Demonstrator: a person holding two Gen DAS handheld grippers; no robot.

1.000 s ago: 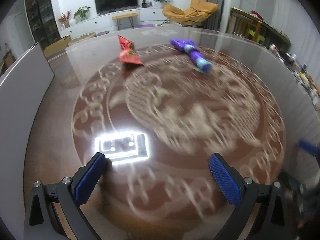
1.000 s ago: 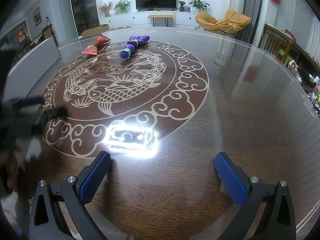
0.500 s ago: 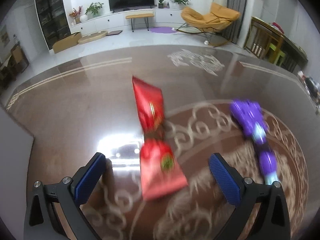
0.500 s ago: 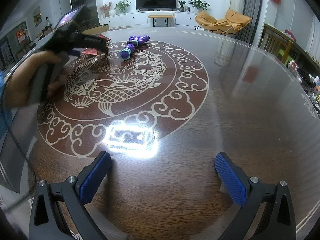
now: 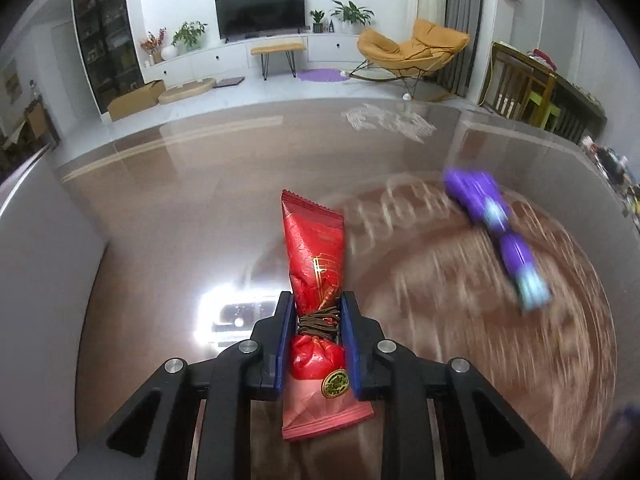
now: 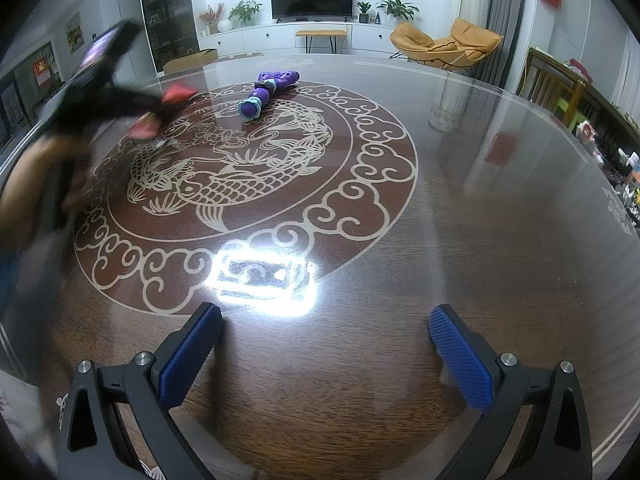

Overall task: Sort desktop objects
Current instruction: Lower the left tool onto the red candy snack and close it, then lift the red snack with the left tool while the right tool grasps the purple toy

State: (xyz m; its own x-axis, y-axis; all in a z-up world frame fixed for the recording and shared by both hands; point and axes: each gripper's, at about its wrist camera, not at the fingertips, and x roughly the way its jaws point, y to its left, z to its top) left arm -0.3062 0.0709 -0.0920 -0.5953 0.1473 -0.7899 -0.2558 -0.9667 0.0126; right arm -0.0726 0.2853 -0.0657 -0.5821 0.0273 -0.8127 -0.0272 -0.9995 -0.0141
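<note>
The left gripper [image 5: 316, 316] has its jaws clamped on a red packet's [image 5: 316, 256] tied waist, packet pointing straight ahead. The right gripper [image 6: 326, 350] hovers with jaws apart; a blurred, seemingly slanted purple toy [image 5: 496, 224] lies on the worktop [image 6: 460, 220].

Surface: glossy dark-brown round table [image 6: 480, 220] with a pale inlaid fish medallion ringed by cloud scrolls, left of frame centre. Purple toy [image 6: 269, 91] lies on the medallion's upper part. Bright lamp glare sits at lower centre.
</note>
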